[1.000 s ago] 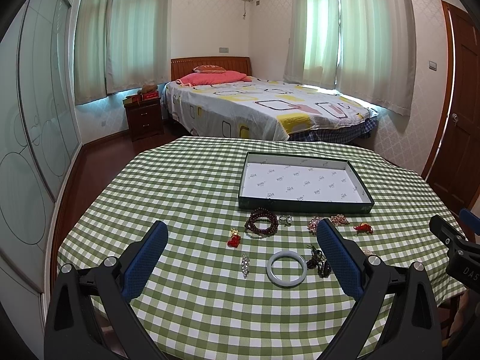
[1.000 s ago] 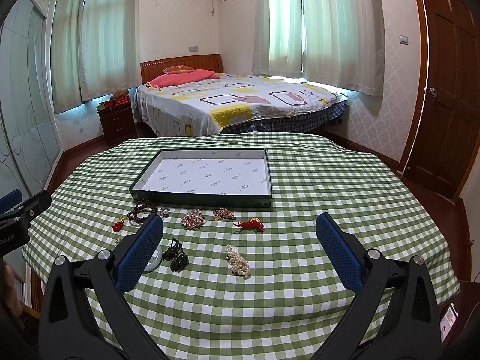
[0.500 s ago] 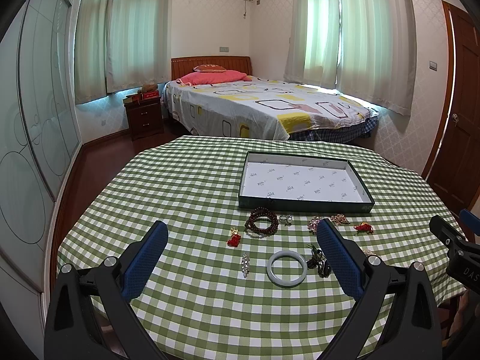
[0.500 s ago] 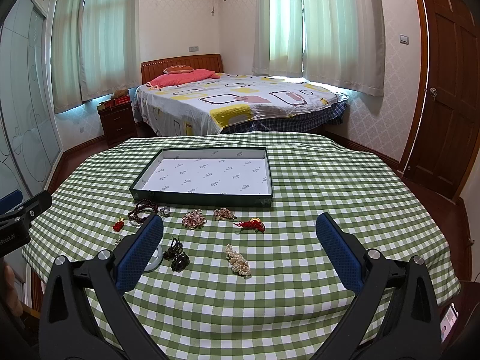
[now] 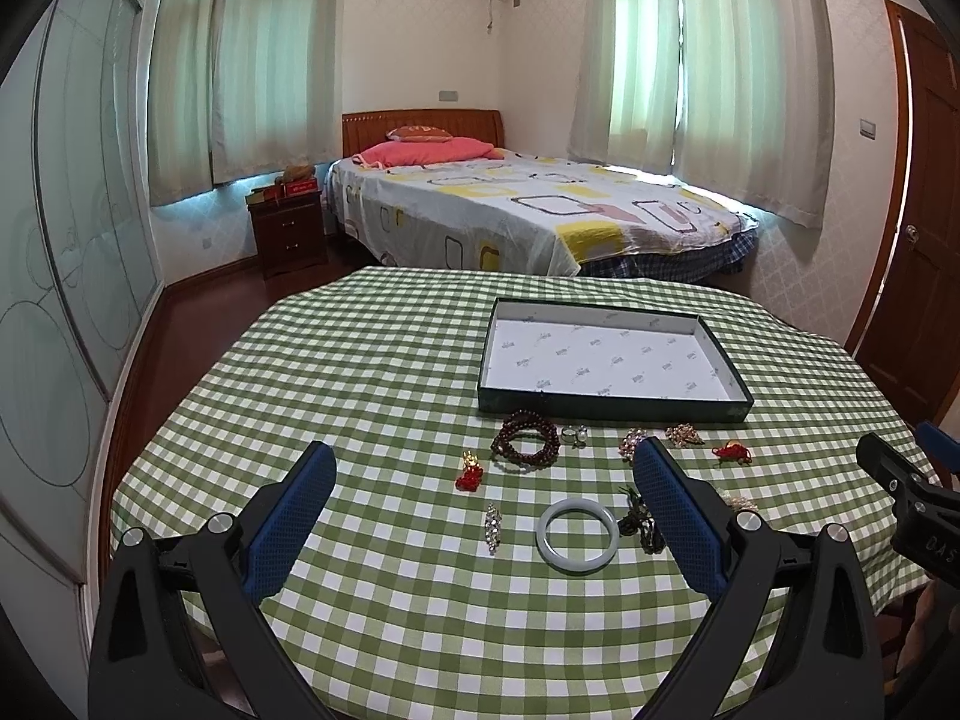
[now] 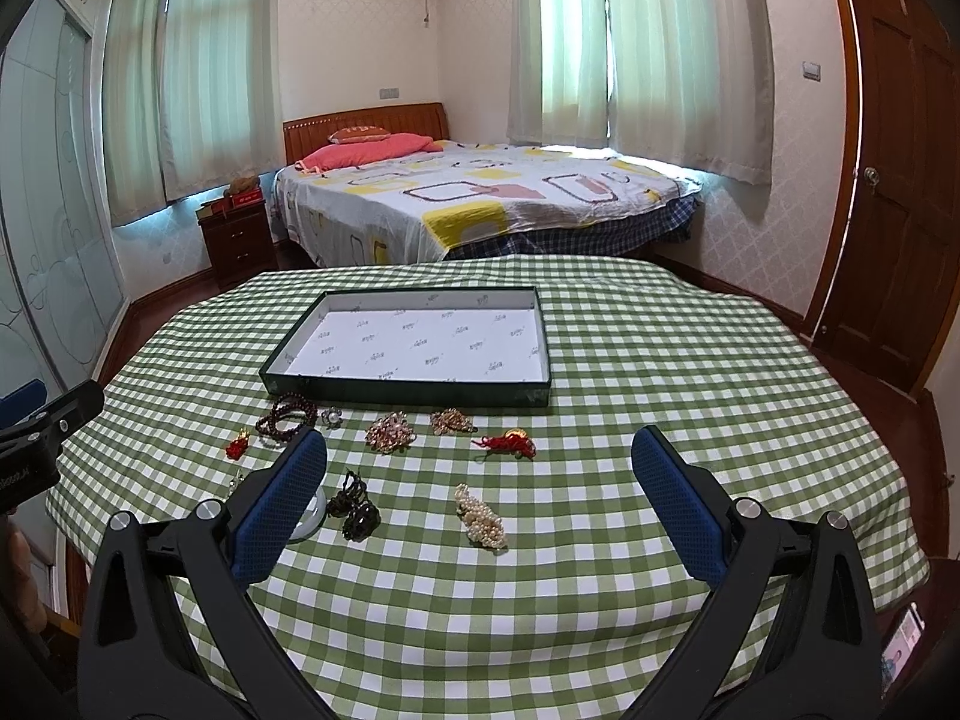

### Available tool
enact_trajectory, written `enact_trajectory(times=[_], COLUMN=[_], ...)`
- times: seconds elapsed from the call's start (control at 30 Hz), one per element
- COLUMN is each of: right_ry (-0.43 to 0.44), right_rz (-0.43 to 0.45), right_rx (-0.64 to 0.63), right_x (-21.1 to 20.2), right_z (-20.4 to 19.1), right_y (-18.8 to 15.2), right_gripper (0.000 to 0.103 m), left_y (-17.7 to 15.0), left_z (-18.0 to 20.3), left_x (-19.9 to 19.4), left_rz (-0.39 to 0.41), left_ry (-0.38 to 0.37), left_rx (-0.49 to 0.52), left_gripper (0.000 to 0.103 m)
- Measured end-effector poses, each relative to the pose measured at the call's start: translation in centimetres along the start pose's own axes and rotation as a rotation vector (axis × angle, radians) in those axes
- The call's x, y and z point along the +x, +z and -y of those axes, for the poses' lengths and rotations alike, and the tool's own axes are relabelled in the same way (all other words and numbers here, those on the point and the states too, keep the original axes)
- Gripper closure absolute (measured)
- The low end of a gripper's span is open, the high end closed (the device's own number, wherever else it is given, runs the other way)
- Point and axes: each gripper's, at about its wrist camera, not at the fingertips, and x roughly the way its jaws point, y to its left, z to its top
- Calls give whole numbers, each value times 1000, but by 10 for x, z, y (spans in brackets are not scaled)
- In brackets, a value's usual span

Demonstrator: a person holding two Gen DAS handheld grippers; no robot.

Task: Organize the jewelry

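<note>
Claws both gape wide, holding nothing: left gripper [image 5: 480, 474] hangs over the pale bangle [image 5: 577, 534], right gripper [image 6: 480, 462] over the pearl cluster [image 6: 480, 517]. Tray [image 6: 408, 387] lies beyond both.

You can make out little: the other tongs [image 5: 918, 516] at the right edge of your left wrist view carry pale letters reading about "DAS" (cut off). The tray [image 6: 420, 342] lining repeats a small printed logo, too small to read.
</note>
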Motion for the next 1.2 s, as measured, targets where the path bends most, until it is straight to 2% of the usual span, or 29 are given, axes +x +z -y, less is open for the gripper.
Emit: enact_trajectory(times=[0.2,0.3,0.57,0.73,0.77,0.8,0.83,0.87,0.97,1.03,1.2], right_ry=[20,24,25,32,33,33,35,37,46,54,64], right_rz=[-25,-47,-155,-205,-210,-214,-216,-221,-240,-260,-279], right_rx=[10,22,23,32,34,33,32,31,26,28,36], right_x=[20,35,84,106,110,112,114,117,124,130,138], right_z=[3,6,11,15,16,16,16,16,15,16,15], right_y=[-8,-15,-41,-51,-52,-52,-53,-54,-56,-57,-59], right_gripper=[4,4,4,4,4,4,4,4,8,20,21], left_y=[-10,-20,-48,-56,-57,-58,-60,-62,-67,-68,-69], left_z=[-3,-8,-20,-17,-16,-16,-16,-17,-20,-18,-11], left_x=[23,45,103,129,134,138,144,151,164,168,172], left_rz=[-51,-107,-238,-284,-291,-299,-315,-337,-370,-370,-350], left_ry=[-9,-9,-4,-17,-18,-24,-46,-65,-64,-54,-30], left_rx=[2,-18,-34,-25,-22,-19,-21,-36,-55,-41,23], left_gripper=[7,7,7,8,11,25,34,39,39,39,44])
